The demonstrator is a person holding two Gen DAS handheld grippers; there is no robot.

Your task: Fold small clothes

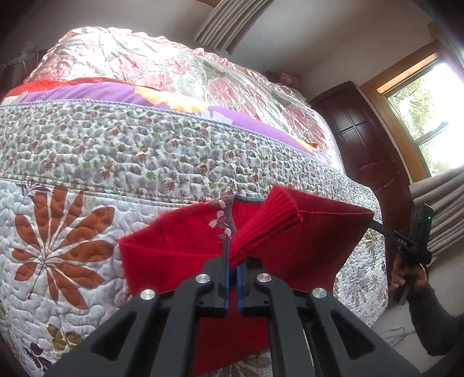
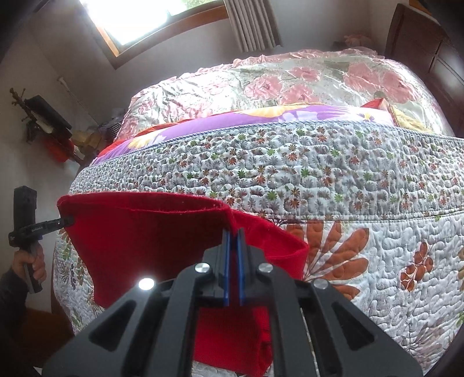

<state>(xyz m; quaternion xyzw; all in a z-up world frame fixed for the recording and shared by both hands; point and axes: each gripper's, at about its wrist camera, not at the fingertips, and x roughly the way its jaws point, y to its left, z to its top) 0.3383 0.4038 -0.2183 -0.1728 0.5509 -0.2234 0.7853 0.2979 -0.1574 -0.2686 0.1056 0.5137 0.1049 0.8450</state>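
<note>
A small red knit sweater [image 1: 174,255] with a ribbed cuff [image 1: 275,214] and a grey, flower-stitched neckline [image 1: 224,217] hangs stretched between both grippers over the bed's near end. My left gripper [image 1: 232,261] is shut on a bunched fold of it beside the neckline. In the right wrist view the same left gripper [image 2: 68,221] pinches the sweater's far left corner. My right gripper [image 2: 233,235] is shut on the top edge of the red sweater [image 2: 145,240]; it also shows in the left wrist view as the right gripper [image 1: 372,221], clamped on the right corner. The sweater's lower part drops behind the gripper bodies.
Beneath lies a quilted floral bedspread [image 1: 72,217], with a purple sheet [image 1: 101,90] and a shiny pink-flowered cover [image 2: 290,84] farther back. A dark wooden door [image 1: 362,139], a window [image 1: 429,110] and curtains [image 1: 229,23] stand beyond. A person's hand [image 2: 32,261] holds each gripper handle.
</note>
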